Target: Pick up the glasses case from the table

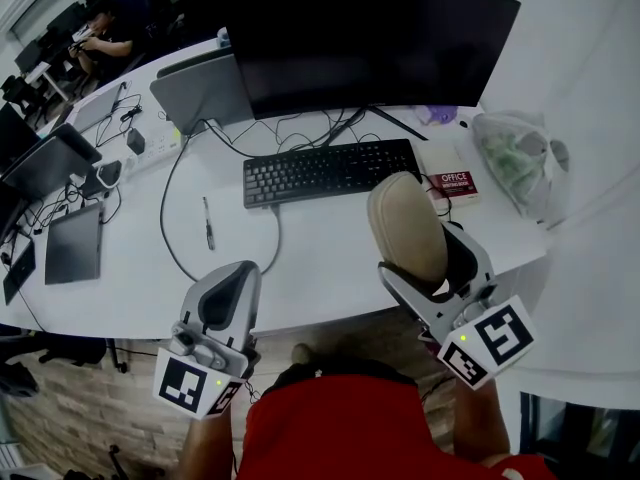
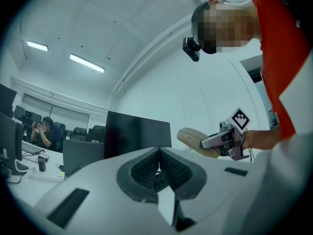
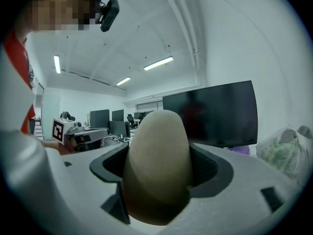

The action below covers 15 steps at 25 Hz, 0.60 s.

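The glasses case (image 1: pixel 405 226) is a beige, rounded oblong. My right gripper (image 1: pixel 425 253) is shut on it and holds it in the air above the front edge of the white table (image 1: pixel 310 258). In the right gripper view the glasses case (image 3: pixel 157 165) fills the gap between both jaws and sticks out ahead of them. From the left gripper view the glasses case (image 2: pixel 195 142) shows at the right, in the right gripper (image 2: pixel 208 143). My left gripper (image 1: pixel 228 293) hovers at the table's front edge, shut and holding nothing. Its dark pads (image 2: pixel 171 170) meet in its own view.
A black keyboard (image 1: pixel 330 170) and a large dark monitor (image 1: pixel 370 33) lie beyond the grippers. A red notebook (image 1: pixel 452 181) and a clear bag (image 1: pixel 515 158) sit at the right. A pen (image 1: pixel 208 222), cables, a laptop (image 1: pixel 200 88) and tablets are at the left. A person sits far back left.
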{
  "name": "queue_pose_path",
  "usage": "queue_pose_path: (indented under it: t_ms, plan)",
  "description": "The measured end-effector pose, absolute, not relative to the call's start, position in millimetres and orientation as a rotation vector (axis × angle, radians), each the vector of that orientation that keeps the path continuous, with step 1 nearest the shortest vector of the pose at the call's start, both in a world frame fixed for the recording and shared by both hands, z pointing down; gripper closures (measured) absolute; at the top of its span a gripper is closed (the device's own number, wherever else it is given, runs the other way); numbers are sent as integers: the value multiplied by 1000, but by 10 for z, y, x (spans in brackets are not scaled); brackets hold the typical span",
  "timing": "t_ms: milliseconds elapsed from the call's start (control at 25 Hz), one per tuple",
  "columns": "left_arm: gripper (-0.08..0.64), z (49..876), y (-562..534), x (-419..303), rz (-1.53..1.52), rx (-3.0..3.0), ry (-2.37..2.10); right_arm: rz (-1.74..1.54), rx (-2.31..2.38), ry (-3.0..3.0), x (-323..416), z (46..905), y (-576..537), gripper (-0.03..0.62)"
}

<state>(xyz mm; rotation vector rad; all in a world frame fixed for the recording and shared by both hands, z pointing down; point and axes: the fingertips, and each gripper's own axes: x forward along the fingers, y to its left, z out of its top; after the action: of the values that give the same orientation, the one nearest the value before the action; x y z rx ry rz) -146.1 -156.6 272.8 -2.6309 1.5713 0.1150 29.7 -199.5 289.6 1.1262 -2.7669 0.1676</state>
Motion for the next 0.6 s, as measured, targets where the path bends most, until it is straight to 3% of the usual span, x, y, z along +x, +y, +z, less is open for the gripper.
queue_pose_path:
  t_ms: [600]
  plan:
    - [549, 2802, -1622, -1454, 110, -2641, 1588, 187, 1097, -2797, 263, 2966, -2033, 215]
